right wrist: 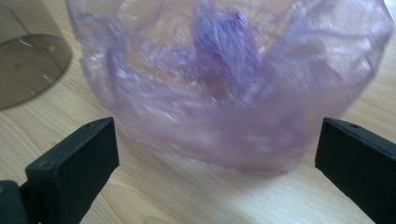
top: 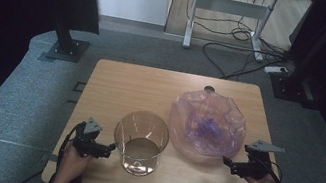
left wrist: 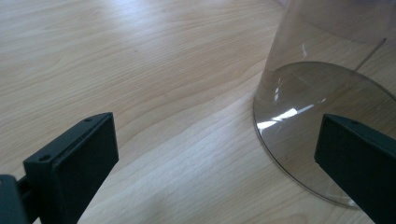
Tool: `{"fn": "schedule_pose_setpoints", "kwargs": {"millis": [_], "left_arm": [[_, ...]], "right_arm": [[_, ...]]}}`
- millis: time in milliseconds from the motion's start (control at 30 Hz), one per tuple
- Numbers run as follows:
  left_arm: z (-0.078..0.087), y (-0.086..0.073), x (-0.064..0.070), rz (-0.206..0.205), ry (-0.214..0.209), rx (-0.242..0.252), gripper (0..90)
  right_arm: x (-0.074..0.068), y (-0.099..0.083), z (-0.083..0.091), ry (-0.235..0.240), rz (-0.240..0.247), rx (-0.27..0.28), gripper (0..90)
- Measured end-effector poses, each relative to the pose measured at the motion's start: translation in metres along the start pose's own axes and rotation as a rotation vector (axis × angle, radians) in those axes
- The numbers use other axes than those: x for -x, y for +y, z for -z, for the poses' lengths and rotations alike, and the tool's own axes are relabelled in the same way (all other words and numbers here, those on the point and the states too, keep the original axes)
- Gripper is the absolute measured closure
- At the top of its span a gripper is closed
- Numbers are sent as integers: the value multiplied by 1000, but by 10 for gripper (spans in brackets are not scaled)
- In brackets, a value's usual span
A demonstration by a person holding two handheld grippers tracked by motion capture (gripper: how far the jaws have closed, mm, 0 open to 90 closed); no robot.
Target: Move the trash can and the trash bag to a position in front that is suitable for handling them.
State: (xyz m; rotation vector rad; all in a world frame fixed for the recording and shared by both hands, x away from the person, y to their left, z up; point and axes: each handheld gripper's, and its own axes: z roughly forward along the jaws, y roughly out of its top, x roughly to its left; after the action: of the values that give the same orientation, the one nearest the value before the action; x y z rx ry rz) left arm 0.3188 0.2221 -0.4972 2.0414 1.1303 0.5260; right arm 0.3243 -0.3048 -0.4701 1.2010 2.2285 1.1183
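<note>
Approach step, nothing gripped. Left tongs [top: 112, 148] gaped at 9 o'clock of clear bin [top: 140, 141]; right tongs [top: 225, 160] gaped at 4 o'clock of purple bag [top: 207, 125], mid-bench [top: 126, 85]. Next, probably: pinch bag rim.

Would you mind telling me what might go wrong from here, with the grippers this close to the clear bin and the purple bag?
The purple bag is thin and crumpled; the open right gripper may pinch only a fold, so it could slip or tear. The clear bin looks light and stands upright near the table front edge; a nudge from the open left gripper beside its wall might tip or slide it.
</note>
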Motion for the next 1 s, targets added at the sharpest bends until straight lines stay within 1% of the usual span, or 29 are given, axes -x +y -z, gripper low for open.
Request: {"fn": "schedule_pose_setpoints", "kwargs": {"millis": [67,133,200,267,300,333,400,433,533,733,767,800,900,1000], "left_arm": [[-2,2,2,-7,-1,-2,0],[-8,10,8,-26,-6,-5,0],[-11,12,10,-30,-10,-4,0],[-19,19,17,-44,-20,-4,0],[-19,19,17,-44,-20,-4,0],[-24,23,21,-49,-32,-3,0],[-28,26,24,-50,-43,-3,0],[-28,26,24,-50,-43,-3,0],[-35,32,31,-57,-54,-2,0],[-44,41,38,-64,-59,-1,0],[-47,44,41,-73,-63,-2,0],[-47,44,41,-73,-63,-2,0],[-51,51,46,-87,-66,-3,0],[-55,55,51,-96,-73,-3,0]], "right_arm": [[-4,5,-1,12,11,5,0],[-7,9,-4,19,22,6,0],[-9,11,-5,22,28,5,0],[-11,14,-10,27,37,1,0],[-12,14,-11,27,41,-3,0],[-13,14,-12,26,42,-7,0],[-14,15,-15,25,47,-12,0],[-14,15,-15,25,47,-12,0],[-15,17,-19,28,48,-5,0],[-20,22,-24,31,58,-6,0],[-22,24,-26,31,65,-6,0],[-22,24,-26,31,65,-6,0],[-26,27,-26,23,74,2,0],[-26,29,-25,20,73,6,0]]}}
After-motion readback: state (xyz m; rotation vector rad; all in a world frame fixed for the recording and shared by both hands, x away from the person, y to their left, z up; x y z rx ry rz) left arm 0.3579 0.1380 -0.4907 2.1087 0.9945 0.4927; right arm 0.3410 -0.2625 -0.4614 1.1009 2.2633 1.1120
